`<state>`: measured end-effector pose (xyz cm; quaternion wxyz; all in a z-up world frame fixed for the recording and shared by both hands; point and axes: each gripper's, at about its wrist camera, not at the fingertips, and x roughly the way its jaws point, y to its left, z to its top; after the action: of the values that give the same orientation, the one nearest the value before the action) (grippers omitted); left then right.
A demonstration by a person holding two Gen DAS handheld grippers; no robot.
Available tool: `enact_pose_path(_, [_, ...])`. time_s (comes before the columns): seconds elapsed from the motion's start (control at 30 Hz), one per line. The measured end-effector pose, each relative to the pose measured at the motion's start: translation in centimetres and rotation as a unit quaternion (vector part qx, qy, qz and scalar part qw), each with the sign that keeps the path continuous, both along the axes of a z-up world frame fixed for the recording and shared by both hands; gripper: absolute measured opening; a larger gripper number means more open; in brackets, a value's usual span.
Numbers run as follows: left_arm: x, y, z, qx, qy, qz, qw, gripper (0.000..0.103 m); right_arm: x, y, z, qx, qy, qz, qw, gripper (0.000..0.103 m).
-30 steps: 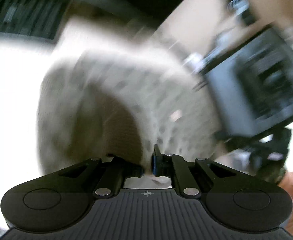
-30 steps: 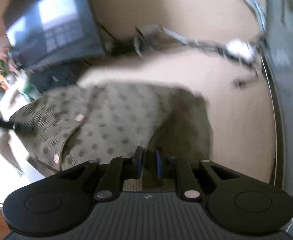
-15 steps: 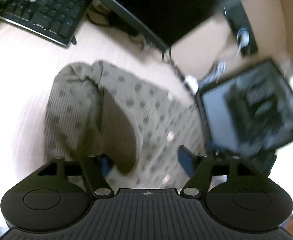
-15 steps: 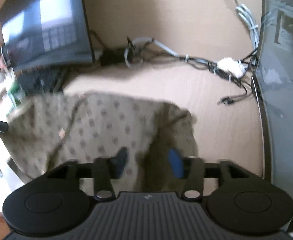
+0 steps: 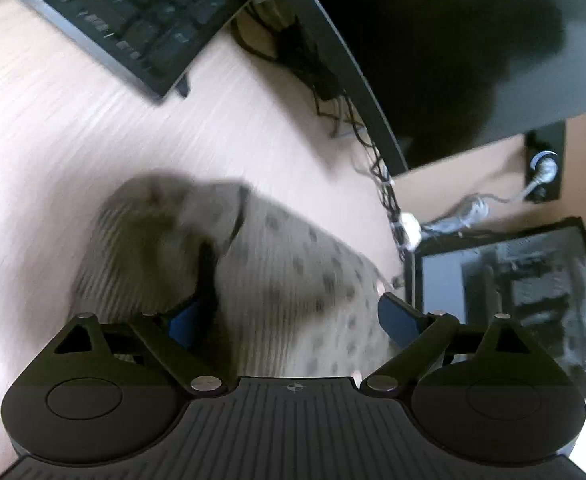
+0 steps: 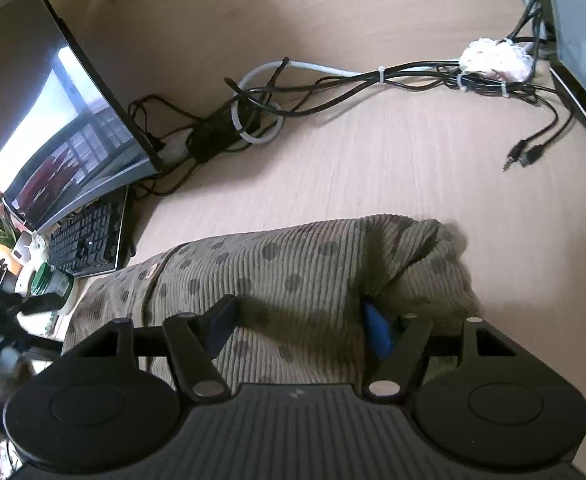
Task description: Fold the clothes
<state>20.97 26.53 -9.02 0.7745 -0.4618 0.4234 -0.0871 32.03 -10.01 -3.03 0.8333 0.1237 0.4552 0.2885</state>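
Observation:
An olive ribbed knit garment with dark dots (image 5: 285,264) lies bunched on the pale wooden desk (image 5: 53,140), its near edge folded over. My left gripper (image 5: 289,316) hovers over its near part. The jaws stand wide and are closing, with cloth between them, and the blue pads (image 5: 393,318) press on nothing. In the right wrist view the same garment (image 6: 293,264) shows a button placket at the left and a rolled end at the right. My right gripper (image 6: 299,326) hangs over it, jaws wide and still opening, cloth under them but not gripped.
A black keyboard (image 5: 133,12) and a dark curved monitor (image 5: 453,40) stand behind the garment. Tangled cables (image 6: 333,88) with loose audio plugs (image 6: 521,156) run across the desk's back. A dark glass-panelled case (image 5: 505,292) stands at the right end, a green jar (image 6: 51,284) at the left.
Both grippers were shut on the garment's edge a second ago and have since spread wide, letting it go. The garment has dropped onto the desk, and both hands have shifted and rolled.

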Motion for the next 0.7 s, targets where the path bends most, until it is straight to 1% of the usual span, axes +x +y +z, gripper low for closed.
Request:
enact_pose_path(0.03, [1.1, -0.4, 0.5, 0.024, -0.002, -0.002, 0.9997, 0.054, 0.2, 0.2, 0.1, -0.003, -0.004, 0.005, 1.000, 0.062])
enact_pose_path(0.07, [2.2, -0.7, 1.0, 0.049, -0.004, -0.004, 0.9988, 0.043, 0.4, 0.4, 0.4, -0.007, -0.011, 0.010, 1.000, 0.057])
enact_pose_path(0.1, [2.6, -1.1, 1.9, 0.067, -0.014, -0.011, 0.9976, 0.025, 0.6, 0.7, 0.9, -0.012, -0.022, 0.014, 1.000, 0.047])
enact_pose_path(0.13, [2.8, -1.6, 3.0, 0.082, -0.027, -0.020, 0.9961, 0.020, 0.7, 0.9, 1.4, -0.016, -0.033, 0.017, 0.999, 0.039])
enact_pose_path(0.17, [3.0, -2.1, 4.1, 0.096, -0.040, -0.028, 0.9942, 0.020, 0.6, 0.9, 2.2, -0.020, -0.046, 0.019, 0.999, 0.038])
enact_pose_path(0.23, [1.4, -3.3, 6.7, 0.112, -0.089, -0.057, 0.9881, 0.018, 0.2, 0.6, 3.8, -0.026, -0.070, 0.027, 0.997, 0.036])
enact_pose_path(0.27, [0.1, -4.0, 7.5, 0.129, -0.104, -0.072, 0.9836, 0.018, -0.1, 0.4, 4.4, -0.032, -0.081, 0.032, 0.996, 0.036])
enact_pose_path(0.3, [-1.2, -4.7, 7.7, 0.150, -0.104, -0.086, 0.9794, 0.018, -0.5, 0.1, 4.6, -0.045, -0.087, 0.036, 0.995, 0.036])
enact_pose_path(0.37, [-3.2, -5.5, 6.6, 0.186, -0.077, -0.104, 0.9740, 0.018, -1.4, -0.4, 4.3, -0.081, -0.096, 0.042, 0.991, 0.036])
enact_pose_path(0.43, [-4.3, -5.6, 5.0, 0.219, -0.043, -0.105, 0.9691, 0.020, -2.0, -0.8, 3.1, -0.112, -0.091, 0.043, 0.989, 0.036])
enact_pose_path(0.47, [-4.6, -5.2, 4.4, 0.227, -0.031, -0.101, 0.9682, 0.021, -2.2, -1.0, 2.4, -0.122, -0.084, 0.040, 0.988, 0.036])
enact_pose_path(0.5, [-4.9, -4.7, 3.8, 0.232, -0.021, -0.096, 0.9676, 0.024, -2.4, -1.2, 1.9, -0.130, -0.079, 0.038, 0.988, 0.037])
enact_pose_path(0.53, [-5.1, -4.2, 3.4, 0.235, -0.015, -0.092, 0.9676, 0.027, -2.6, -1.3, 1.7, -0.133, -0.078, 0.038, 0.987, 0.038])
enact_pose_path(0.57, [-5.1, -3.8, 3.2, 0.228, -0.013, -0.087, 0.9698, 0.029, -2.8, -1.4, 1.5, -0.133, -0.076, 0.038, 0.987, 0.039])
enact_pose_path(0.6, [-5.1, -3.5, 2.9, 0.217, -0.011, -0.081, 0.9727, 0.029, -2.9, -1.5, 1.5, -0.124, -0.073, 0.039, 0.989, 0.047])
enact_pose_path(0.63, [-5.2, -3.1, 2.7, 0.196, -0.011, -0.075, 0.9776, 0.030, -2.9, -1.7, 1.4, -0.104, -0.065, 0.040, 0.992, 0.057])
enact_pose_path(0.67, [-5.2, -2.5, 2.4, 0.171, -0.012, -0.068, 0.9828, 0.032, -2.9, -1.9, 1.4, -0.084, -0.056, 0.040, 0.994, 0.062])
enact_pose_path(0.7, [-5.2, -2.1, 2.2, 0.148, -0.010, -0.064, 0.9870, 0.042, -3.0, -1.8, 1.1, -0.072, -0.048, 0.043, 0.995, 0.065])
